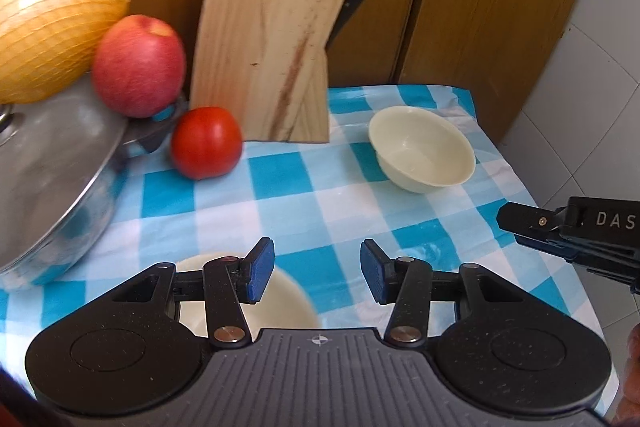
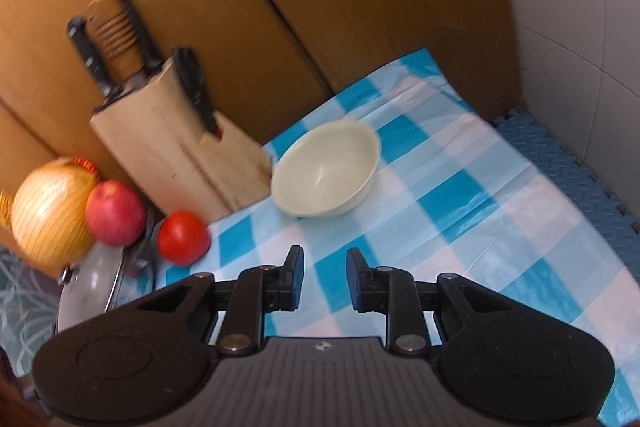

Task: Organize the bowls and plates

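A cream bowl [image 1: 422, 151] [image 2: 326, 173] stands upright and empty on the blue-and-white checked cloth [image 1: 304, 203] [image 2: 460, 211], to the right of the knife block. A second cream dish [image 1: 280, 303] lies close under my left gripper [image 1: 318, 275], mostly hidden behind the left finger. That gripper is open, its blue pads apart over the cloth with nothing between them. My right gripper [image 2: 325, 279] hovers short of the far bowl, jaws a narrow gap apart and empty. In the left wrist view the right gripper [image 1: 520, 223] reaches in from the right edge.
A wooden knife block [image 1: 268, 43] [image 2: 176, 151] stands at the back against cardboard walls. To the left are a tomato [image 1: 206, 143] [image 2: 183, 237], an apple [image 1: 138, 67], a netted pomelo [image 1: 52, 19] and a lidded steel pot [image 1: 52, 187]. Blue foam mat [image 2: 580, 179] borders the cloth's right edge.
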Available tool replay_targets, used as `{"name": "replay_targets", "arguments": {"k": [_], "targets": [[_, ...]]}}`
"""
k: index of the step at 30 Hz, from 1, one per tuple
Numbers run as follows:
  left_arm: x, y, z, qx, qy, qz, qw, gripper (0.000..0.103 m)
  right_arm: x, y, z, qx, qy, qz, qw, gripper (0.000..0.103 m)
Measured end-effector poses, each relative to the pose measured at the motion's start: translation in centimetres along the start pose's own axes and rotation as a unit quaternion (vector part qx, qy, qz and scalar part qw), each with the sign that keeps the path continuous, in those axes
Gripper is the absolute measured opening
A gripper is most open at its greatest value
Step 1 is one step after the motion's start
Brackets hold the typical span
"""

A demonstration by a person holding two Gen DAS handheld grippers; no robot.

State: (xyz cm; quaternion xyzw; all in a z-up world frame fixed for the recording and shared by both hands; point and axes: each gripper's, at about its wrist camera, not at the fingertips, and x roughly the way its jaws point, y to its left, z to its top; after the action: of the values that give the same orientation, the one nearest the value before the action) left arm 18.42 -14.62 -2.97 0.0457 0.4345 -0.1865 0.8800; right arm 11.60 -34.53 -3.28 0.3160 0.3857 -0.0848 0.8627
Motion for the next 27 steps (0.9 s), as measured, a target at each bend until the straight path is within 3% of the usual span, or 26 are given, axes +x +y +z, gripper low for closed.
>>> {"name": "replay_targets", "arguments": {"k": [12,18,23,27], "targets": [[4.0,-3.6,4.2,-0.014,0.001,-0.018,0.9997,0.058,3.0,-1.4,3.1,0.022,-0.002,-0.007,1.000,0.022],[6.7,-4.6,5.3,-0.018,0.008,-0.006,0.9998,0.061,5.1,-0.8,4.4,0.038,-0.003,0.007,0.999,0.022],[9.1,-4.6,6.1,-0.033,0.021,-0.017,0.9991,0.060,6.8,-0.9,5.4,0.043,-0.005,0.004,0.999,0.022],[10.4,-5.1,6.2,-0.020,0.023,-0.001,0.9995,0.060,8.2,-1.7,5.9,0.053,-0.001,-0.001,0.999,0.022]]}}
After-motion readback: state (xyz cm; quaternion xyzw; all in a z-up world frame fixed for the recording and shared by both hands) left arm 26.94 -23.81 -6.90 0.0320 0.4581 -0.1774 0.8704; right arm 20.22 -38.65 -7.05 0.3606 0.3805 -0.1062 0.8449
